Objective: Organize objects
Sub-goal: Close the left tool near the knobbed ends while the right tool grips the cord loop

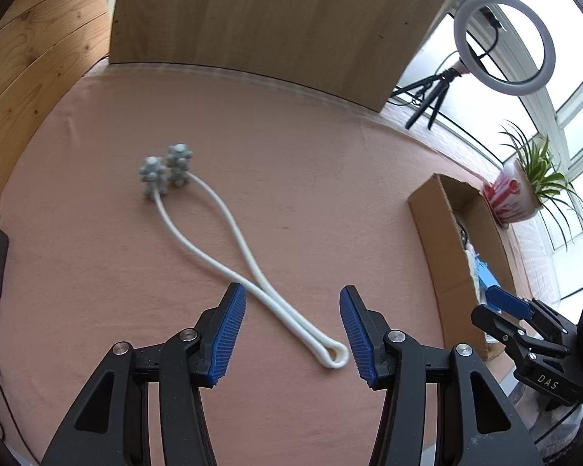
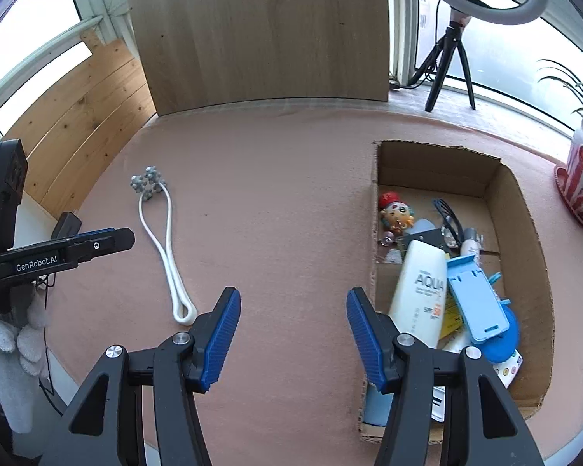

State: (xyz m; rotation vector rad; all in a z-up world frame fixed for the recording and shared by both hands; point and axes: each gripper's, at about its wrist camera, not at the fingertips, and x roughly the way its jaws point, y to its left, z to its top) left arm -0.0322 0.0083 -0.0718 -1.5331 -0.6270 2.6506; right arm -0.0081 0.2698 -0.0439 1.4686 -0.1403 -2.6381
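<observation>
Left wrist view: left gripper (image 1: 293, 330) spread wide, nothing held, blue pads (image 1: 229, 334) straddling the looped end of the white roller massager (image 1: 229, 248) on the pink table cover (image 1: 97, 272). Handle loop lying just inside the right-hand pad, two stems crossing under the left-hand pad, twin grey knobbly roller heads (image 1: 167, 173) well up the table. Looks like the last loose item, lined up for a pick.

Right wrist view: right gripper (image 2: 293, 334) equally wide open and empty, hovering over bare cloth between the massager and the cardboard box (image 2: 524, 233). Box already loaded: AQUA sunscreen tube (image 2: 419, 291), light-blue phone stand (image 2: 474, 299), small doll figure (image 2: 394, 213), more odds and ends beneath.

Risks from here, as a judgement. Loop sitting off-centre toward one pad, so a straight close may nudge it sideways or catch a single stem only. Thin, springy stems lying flat on soft cloth: coming down too shallow could mean a pinch of air, too deep a fold of fabric dragged along. Grabbed at the handle end, heavy roller heads likely to swing and snag the box rim, or land on the pile rather than settle. Right gripper close to the box mouth, possibly in the way of the carry across.
</observation>
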